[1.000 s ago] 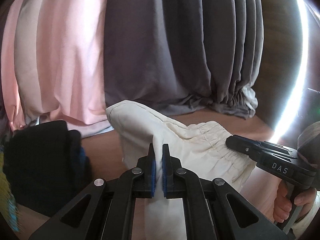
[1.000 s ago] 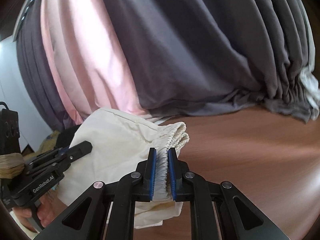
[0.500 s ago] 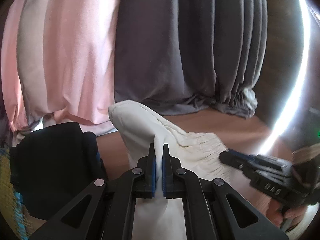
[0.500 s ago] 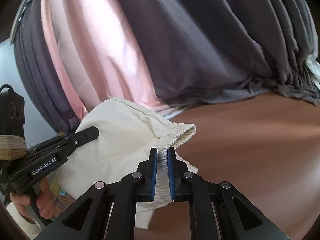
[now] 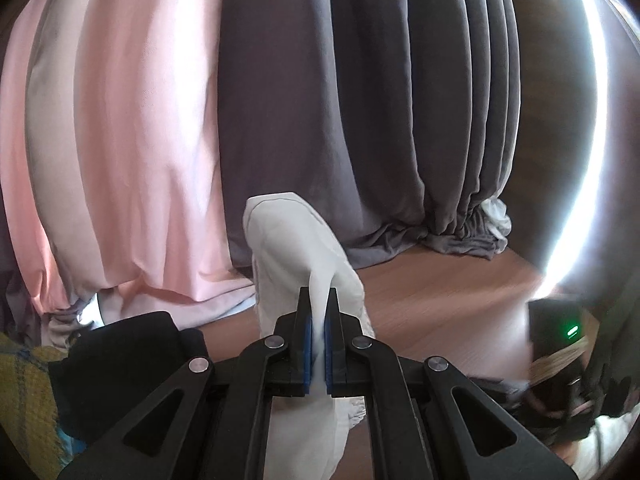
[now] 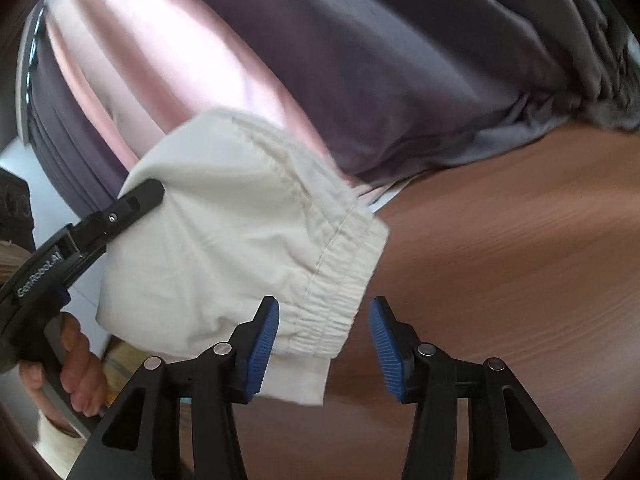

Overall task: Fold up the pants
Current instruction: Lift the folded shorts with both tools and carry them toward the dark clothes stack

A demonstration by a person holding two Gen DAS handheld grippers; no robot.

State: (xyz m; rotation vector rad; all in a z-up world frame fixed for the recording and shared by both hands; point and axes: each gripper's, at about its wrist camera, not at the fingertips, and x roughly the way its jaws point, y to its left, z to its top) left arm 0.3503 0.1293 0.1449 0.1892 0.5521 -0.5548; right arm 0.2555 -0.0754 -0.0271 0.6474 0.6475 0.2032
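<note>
Your left gripper (image 5: pixel 316 320) is clamped on a fold of the cream cotton pants (image 6: pixel 240 248), its blue pads (image 5: pixel 306 344) pressed onto the cloth from both sides. The pants hang lifted above the brown wood-grain tabletop (image 6: pixel 500 280) – in the left wrist view the cloth rises past the fingertips to a rounded peak and drops away below them, so its long axis there runs roughly up and down.

Your right gripper (image 6: pixel 324 320) stands apart, both blue pads (image 6: pixel 266 344) bare; the gathered elastic waistband (image 6: pixel 340 280) lies just beside the left-hand pad, running diagonally toward the far edge of the table. Whether the pad touches the cloth cannot be told.

Behind the table hang pink curtains (image 5: pixel 128 140) and grey curtains (image 5: pixel 360 120) – a black bundle of cloth (image 5: pixel 128 364) sits at the near left.
</note>
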